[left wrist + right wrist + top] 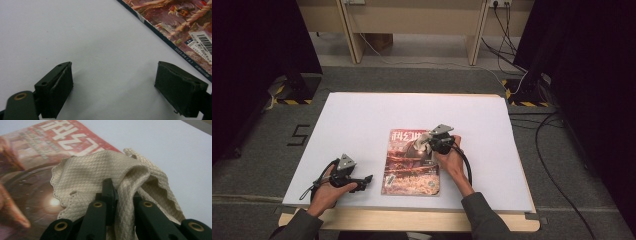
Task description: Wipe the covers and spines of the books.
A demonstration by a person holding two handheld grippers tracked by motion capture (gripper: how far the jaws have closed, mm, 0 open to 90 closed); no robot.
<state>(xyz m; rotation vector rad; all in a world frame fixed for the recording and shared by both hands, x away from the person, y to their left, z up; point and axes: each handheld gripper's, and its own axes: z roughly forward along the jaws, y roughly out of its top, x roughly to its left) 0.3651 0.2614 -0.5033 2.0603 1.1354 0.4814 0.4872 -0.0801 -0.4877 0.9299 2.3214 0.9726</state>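
A red magazine (411,162) lies flat on the white table top, cover up, with large white characters at its head (62,132). My right gripper (428,145) is over its upper right part, shut on a fold of a cream waffle-weave cloth (100,175) that drapes over the jaws and rests on the cover. The cloth (421,139) looks like a small pale patch in the high view. My left gripper (367,179) rests on the table left of the magazine, open, with bare white surface between its pads (60,87). The magazine's barcode corner (200,42) lies just beyond it.
The white sheet (357,120) covers a wooden table whose front edge (407,220) is near the person. Grey carpet surrounds it. Black stands (294,85) and cables (552,165) sit off both far corners, and wooden furniture legs (354,40) stand behind.
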